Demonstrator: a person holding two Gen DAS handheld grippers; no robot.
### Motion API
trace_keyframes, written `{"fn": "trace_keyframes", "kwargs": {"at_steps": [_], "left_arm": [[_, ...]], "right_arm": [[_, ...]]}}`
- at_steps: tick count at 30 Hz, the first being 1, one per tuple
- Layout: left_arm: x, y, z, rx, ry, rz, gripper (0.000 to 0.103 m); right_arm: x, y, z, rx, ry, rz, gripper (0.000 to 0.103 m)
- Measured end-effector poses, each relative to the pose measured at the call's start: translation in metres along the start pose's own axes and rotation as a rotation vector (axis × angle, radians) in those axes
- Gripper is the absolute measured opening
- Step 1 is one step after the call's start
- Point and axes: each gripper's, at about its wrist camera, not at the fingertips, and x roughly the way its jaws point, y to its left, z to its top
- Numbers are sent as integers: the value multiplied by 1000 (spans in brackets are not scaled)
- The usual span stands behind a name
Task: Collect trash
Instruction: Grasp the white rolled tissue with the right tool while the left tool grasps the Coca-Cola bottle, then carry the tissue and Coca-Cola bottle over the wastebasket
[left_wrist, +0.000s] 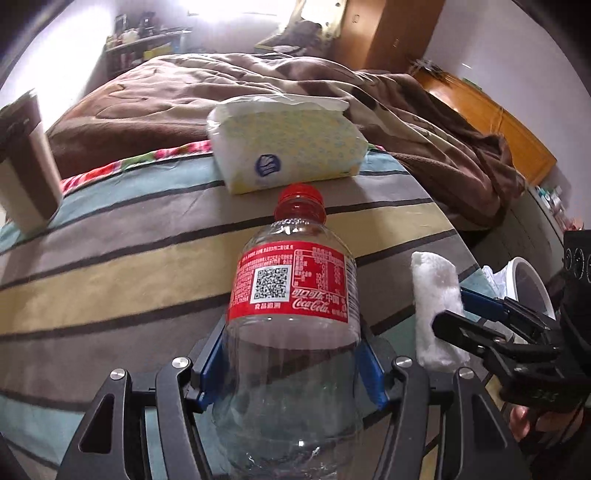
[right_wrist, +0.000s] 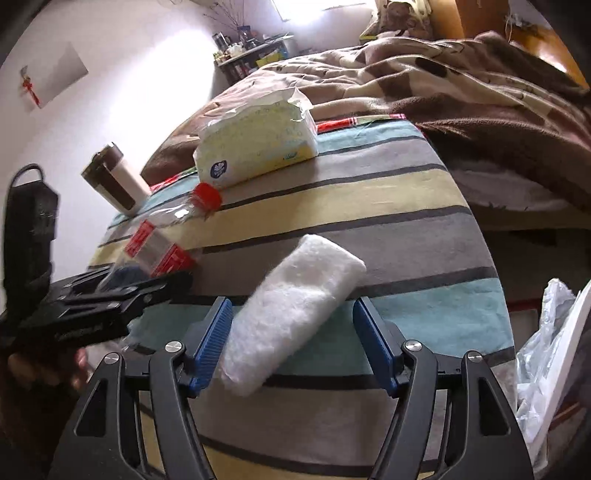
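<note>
Plastic bottle (left_wrist: 291, 295) sits clamped between left gripper (left_wrist: 291, 373) jaws; white wad (right_wrist: 291, 314) lies between right gripper (right_wrist: 291, 343) jaws, apart; closing comes next.

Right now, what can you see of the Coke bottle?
The bottle is clear plastic, seemingly empty, with a red cap and a red Coca-Cola label bearing a QR code. It lies between the left gripper's blue pads, which flank its lower body, cap pointing away toward the tissue pack, over the striped sheet.

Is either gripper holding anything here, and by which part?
Left gripper clamps the clear plastic Coca-Cola bottle around its lower body. Right gripper straddles the white wad, unclamped.
</note>
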Motion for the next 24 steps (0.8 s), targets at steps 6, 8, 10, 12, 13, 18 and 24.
{"fn": "trace_keyframes", "kwargs": {"at_steps": [6, 8, 10, 12, 13, 18, 24], "left_arm": [[-21, -11, -20, 0, -41, 22, 62], [-30, -16, -27, -1, -55, 19, 62], [-40, -22, -34, -7, -66, 18, 62], [-51, -27, -42, -15, -83, 10, 62], [-56, -30, -45, -16, -89, 9, 62], [-82, -51, -63, -7, -118, 28, 62], [-114, -87, -87, 23, -173, 41, 62]], "right_arm": [[-8, 9, -9, -37, -8, -12, 23], [-20, 7, -12, -37, -24, -7, 21], [-29, 7, -16, -34, -43, 2, 21], [-42, 7, -21, -35, -63, 7, 21], [-46, 7, -23, -37, -72, 8, 21], [-78, 5, -36, -34, -123, 19, 21], [-117, -1, -49, -37, -190, 17, 21]]}}
